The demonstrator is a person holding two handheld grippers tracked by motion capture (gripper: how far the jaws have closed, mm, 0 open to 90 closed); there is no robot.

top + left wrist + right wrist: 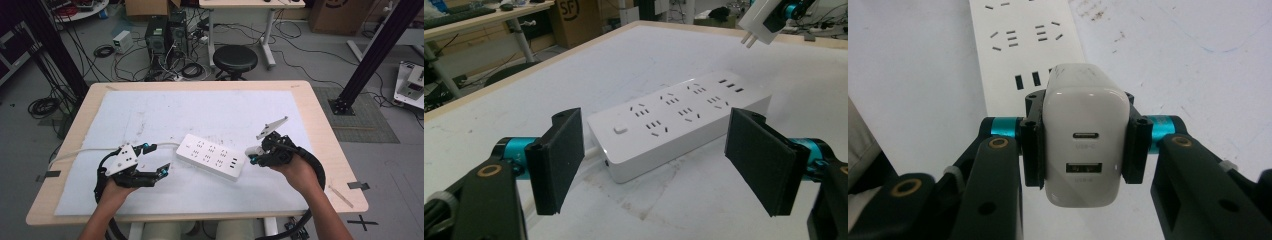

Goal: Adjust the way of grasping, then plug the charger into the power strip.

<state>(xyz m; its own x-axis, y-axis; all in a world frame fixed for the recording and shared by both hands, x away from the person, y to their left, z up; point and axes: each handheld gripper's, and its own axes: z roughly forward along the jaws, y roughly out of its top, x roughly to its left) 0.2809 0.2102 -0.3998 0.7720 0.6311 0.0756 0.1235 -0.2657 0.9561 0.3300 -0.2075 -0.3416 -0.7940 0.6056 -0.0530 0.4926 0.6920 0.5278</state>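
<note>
A white power strip (212, 155) lies slantwise on the white mat, mid-table; its sockets and button face up (674, 120) (1023, 45). My right gripper (255, 156) hovers just past the strip's right end, shut on a white charger (1084, 145) with two USB ports facing the camera. The charger (763, 20) hangs above the strip's far end in the left gripper view, its two prongs pointing down. My left gripper (156, 161) rests open at the strip's left end, its pads (559, 159) wide apart with nothing between them.
The strip's white cable (80, 151) trails left off the table edge. A white mat (150, 115) covers most of the wooden table (320, 125). Beyond the far edge stand a black stool (235, 60), cables and computer cases on the floor.
</note>
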